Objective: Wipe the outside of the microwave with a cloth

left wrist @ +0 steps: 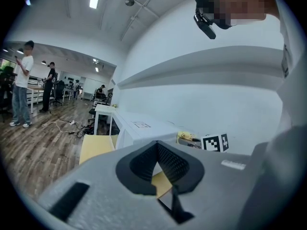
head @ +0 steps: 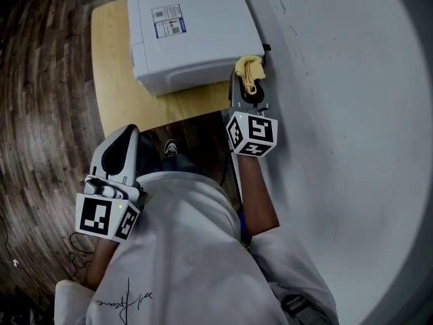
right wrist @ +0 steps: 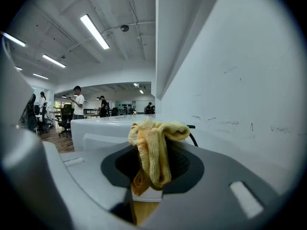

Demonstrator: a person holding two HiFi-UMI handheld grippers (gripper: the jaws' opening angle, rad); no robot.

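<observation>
Gripping a bunched, nubby yellow cloth (head: pixel 249 68), my right claw (head: pixel 249 81) sits at the smooth, boxy white microwave's (head: pixel 189 26) near right corner on the pale wood counter (head: pixel 115 80); my left claw (head: pixel 127 134), pinched together and empty, hangs well short of the microwave.

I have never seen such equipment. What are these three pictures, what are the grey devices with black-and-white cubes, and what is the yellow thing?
There is no robot here. A person holds a two-jaw hand tool, called a gripper, in each hand. The patterned cubes are parts of these grippers. One picture comes from a camera on the person's head, looking down. The other two come from cameras riding on each gripper, looking along its jaws. A white microwave stands on a wooden table beside a white wall. The right gripper is shut on a yellow cloth, close to the microwave's corner. The left gripper is shut and empty, near the person's body.
</observation>
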